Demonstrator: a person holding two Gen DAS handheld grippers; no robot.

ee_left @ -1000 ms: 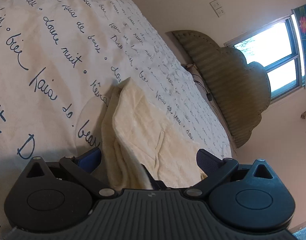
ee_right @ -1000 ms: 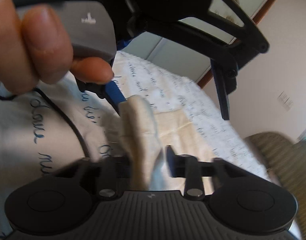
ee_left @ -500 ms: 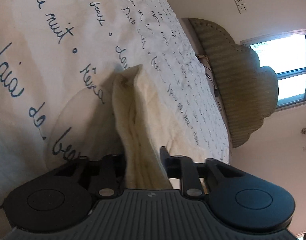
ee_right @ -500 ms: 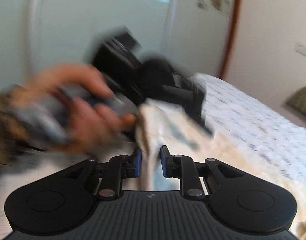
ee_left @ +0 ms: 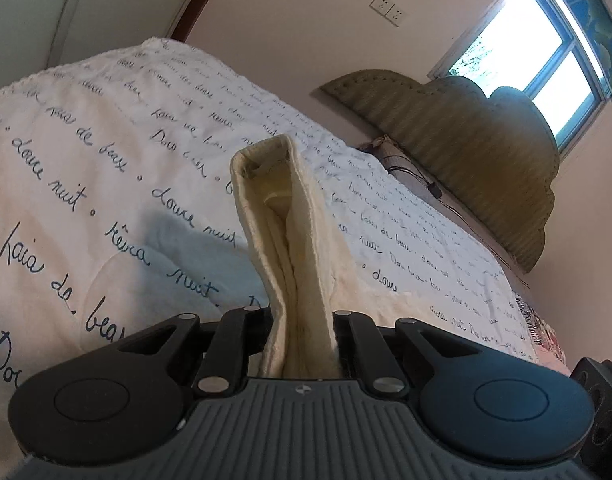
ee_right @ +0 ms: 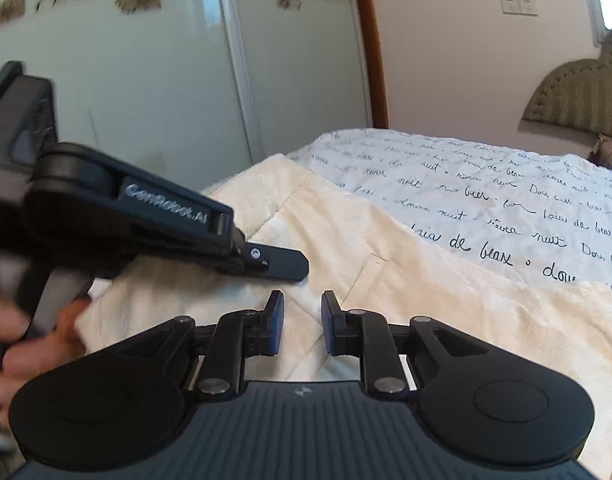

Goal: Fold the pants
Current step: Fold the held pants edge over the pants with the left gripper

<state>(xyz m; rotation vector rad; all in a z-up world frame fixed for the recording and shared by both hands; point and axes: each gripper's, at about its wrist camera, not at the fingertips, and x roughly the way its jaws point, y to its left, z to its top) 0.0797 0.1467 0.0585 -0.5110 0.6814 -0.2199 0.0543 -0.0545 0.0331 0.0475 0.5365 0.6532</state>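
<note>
The bed, under its white script-printed cover, carries the cream pants, which lie spread across the near part of it in the right wrist view, seemingly with one layer already laid over another; I judge the folding part-way, with at least one more fold and a smoothing left. In the left wrist view a bunched end of the pants stands up from the left gripper, whose fingers are closed narrow on that thick wad of cloth, lifted clear of the cover. The right gripper hovers just over the flat cloth, its blue-padded fingers a little apart and holding nothing

Against half a second ago, the right gripper has let go of the cloth it pinched, and the left gripper has raised its end higher, so the wall and window now show behind it
</note>
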